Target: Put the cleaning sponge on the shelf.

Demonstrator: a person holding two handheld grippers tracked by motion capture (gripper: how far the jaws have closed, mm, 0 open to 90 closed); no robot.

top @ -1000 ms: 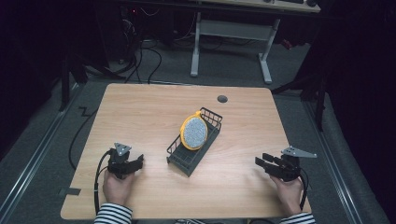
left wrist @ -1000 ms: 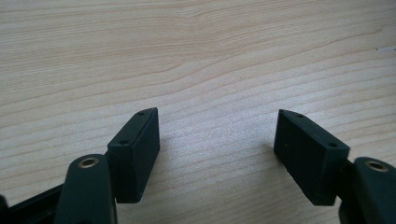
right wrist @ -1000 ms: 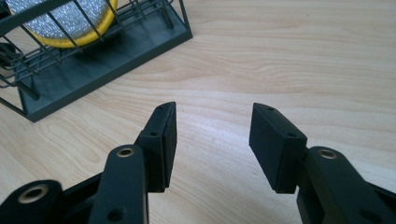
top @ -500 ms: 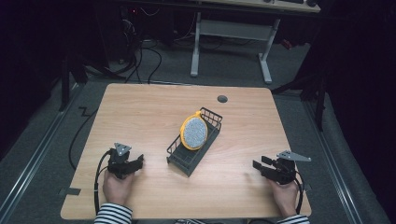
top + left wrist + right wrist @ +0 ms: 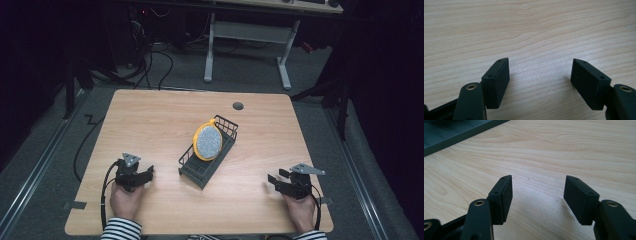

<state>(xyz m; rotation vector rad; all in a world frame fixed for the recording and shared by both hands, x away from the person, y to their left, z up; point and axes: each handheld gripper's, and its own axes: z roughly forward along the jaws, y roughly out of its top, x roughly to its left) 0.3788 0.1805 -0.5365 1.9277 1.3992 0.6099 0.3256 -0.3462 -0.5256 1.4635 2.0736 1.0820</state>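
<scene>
Since the earlier frames my right gripper (image 5: 274, 182) has sunk a little toward the light wooden table (image 5: 150, 115) and drawn nearer its front edge, and its jaws have just been opening with nothing between them. My left gripper (image 5: 148, 173) has kept its place. Both of my grippers rest low near the table's front edge, jaws released and spread wide over bare wood.

The thing I am working around stands at the table's middle, well apart from both grippers: a dark green wire dish rack (image 5: 209, 151), set diagonally, with a round yellow-rimmed plate with a speckled grey face (image 5: 207, 142) standing on edge inside it.

I judge the main risk to be the plate: it stands upright and leaning, so a careless bump on the rack could tip or roll it out. A reach made too low could also scrape a jaw along the wood.

Counted: two grippers, one rack, one plate, one table.
</scene>
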